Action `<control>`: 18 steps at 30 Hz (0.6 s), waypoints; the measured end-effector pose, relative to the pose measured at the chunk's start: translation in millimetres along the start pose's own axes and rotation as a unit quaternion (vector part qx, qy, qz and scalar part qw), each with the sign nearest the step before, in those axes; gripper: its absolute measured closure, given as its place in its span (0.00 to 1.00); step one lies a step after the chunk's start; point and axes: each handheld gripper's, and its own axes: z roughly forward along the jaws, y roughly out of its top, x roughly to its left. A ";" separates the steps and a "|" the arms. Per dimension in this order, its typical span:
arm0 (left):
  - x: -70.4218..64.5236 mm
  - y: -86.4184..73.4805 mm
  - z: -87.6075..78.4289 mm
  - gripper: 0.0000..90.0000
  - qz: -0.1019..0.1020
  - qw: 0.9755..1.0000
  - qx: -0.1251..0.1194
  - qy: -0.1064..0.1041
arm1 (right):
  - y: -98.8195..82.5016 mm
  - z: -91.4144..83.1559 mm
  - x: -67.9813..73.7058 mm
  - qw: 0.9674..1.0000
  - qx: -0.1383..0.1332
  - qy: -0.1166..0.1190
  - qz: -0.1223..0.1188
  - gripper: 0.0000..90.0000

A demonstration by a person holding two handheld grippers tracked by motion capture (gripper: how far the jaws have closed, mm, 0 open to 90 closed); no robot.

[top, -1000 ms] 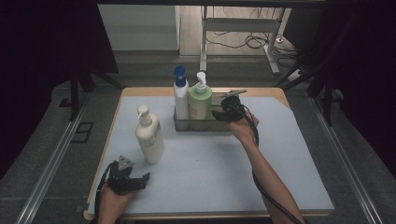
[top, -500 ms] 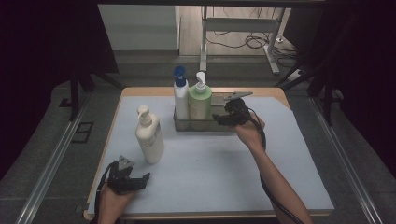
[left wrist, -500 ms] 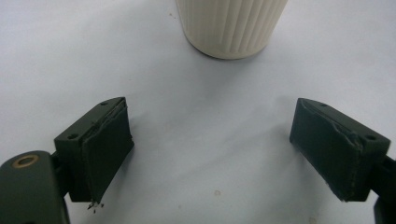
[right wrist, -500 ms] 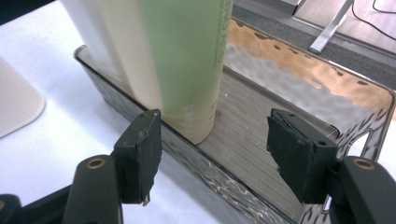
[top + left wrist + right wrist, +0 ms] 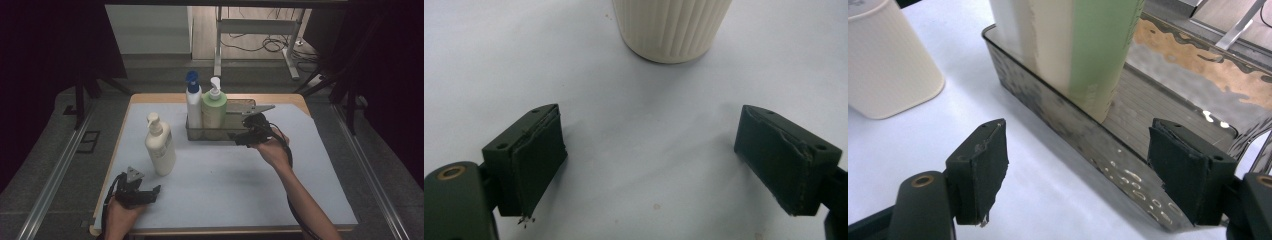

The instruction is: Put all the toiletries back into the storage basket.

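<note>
Right gripper [image 5: 248, 134] held just in front of the clear tray [image 5: 1083, 135], jaws spread and just now widening, nothing between them. Tray's near wall straight ahead of the jaws, running past the far-side jaw. Green bottle [image 5: 1098, 45] upright inside the tray, just beyond the jaws and apart from them, a white bottle [image 5: 193, 102] with blue pump beside it. Cream bottle [image 5: 885, 65] on the counter [image 5: 225, 180] off to the near-side jaw. Left gripper [image 5: 145, 194] low over the counter, jaws spread wide and empty, cream bottle's base ahead of them.
</note>
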 end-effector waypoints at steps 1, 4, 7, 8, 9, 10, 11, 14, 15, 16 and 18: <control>0.0 0.0 0.0 0.14 0.000 1.000 0.000 0.000 | -1.1 -2.3 1.2 1.000 -0.002 0.002 -0.002 0.26; 0.0 0.0 0.0 0.14 0.000 1.000 0.000 0.000 | -3.2 -7.4 3.7 1.000 -0.007 0.007 -0.003 0.24; 0.0 0.0 0.0 0.14 0.000 1.000 0.000 0.000 | -5.9 -13.2 6.7 1.000 -0.009 0.012 -0.006 0.21; -0.1 -0.1 0.0 0.14 0.000 1.000 0.000 0.000 | -6.6 -14.3 7.5 1.000 -0.009 0.012 -0.006 0.20; -0.1 -0.1 0.0 0.14 0.000 1.000 0.000 0.000 | -7.6 -15.8 8.5 1.000 -0.008 0.013 -0.007 0.19; -0.1 -0.1 0.0 0.14 0.000 1.000 0.000 0.000 | -8.7 -17.3 9.4 1.000 -0.009 0.013 -0.007 0.19; -0.1 -0.1 0.0 0.14 0.000 1.000 0.000 0.000 | -9.8 -18.6 10.2 1.000 -0.010 0.014 -0.008 0.18; -0.1 -0.1 0.0 0.14 0.000 1.000 0.000 0.000 | -13.5 -21.9 12.9 1.000 -0.008 0.010 -0.010 0.16; -0.1 -0.1 0.0 0.14 0.000 1.000 0.000 0.001 | -15.2 -23.1 13.5 1.000 -0.006 0.009 -0.012 0.16; -0.1 -0.1 0.0 0.14 0.000 1.000 0.000 0.000 | -16.3 -23.8 14.1 1.000 -0.005 0.008 -0.013 0.15; -0.1 -0.1 0.0 0.14 0.000 1.000 0.000 0.001 | -20.7 -27.7 15.2 1.000 -0.007 0.008 -0.020 0.14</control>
